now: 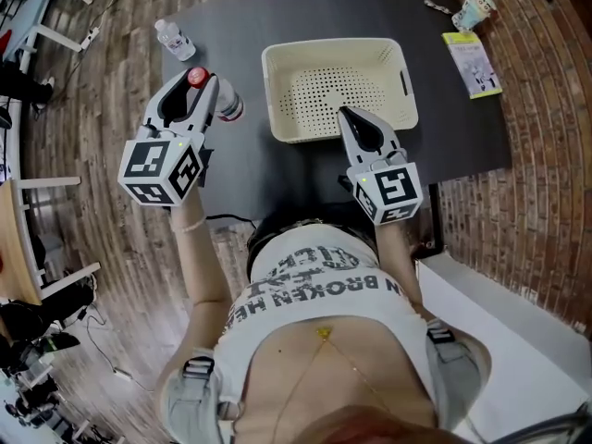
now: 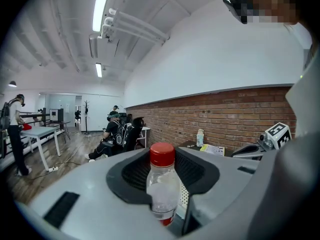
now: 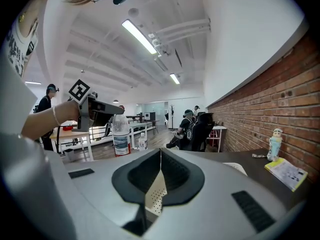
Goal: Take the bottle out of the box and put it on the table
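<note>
A clear bottle [image 1: 228, 105] with a red cap stands upright in my left gripper [image 1: 205, 89], held above the dark table [image 1: 277, 174] to the left of the box. In the left gripper view the bottle [image 2: 161, 186] fills the gap and the left gripper [image 2: 162, 159] is shut on it. The box is a cream perforated basket [image 1: 277, 72], and nothing shows inside it. At the basket's near rim my right gripper [image 1: 347, 118] is shut with nothing in it. The right gripper view shows the right gripper [image 3: 160, 154] with its tips together and the held bottle [image 3: 120, 134] off to the left.
A second small bottle [image 1: 174, 40] stands at the table's far left corner. A small pale figure bottle [image 1: 474, 11] and a yellow-edged booklet [image 1: 472, 63] lie at the far right. A brick wall [image 1: 546, 155] runs along the right side. People sit and stand in the room behind.
</note>
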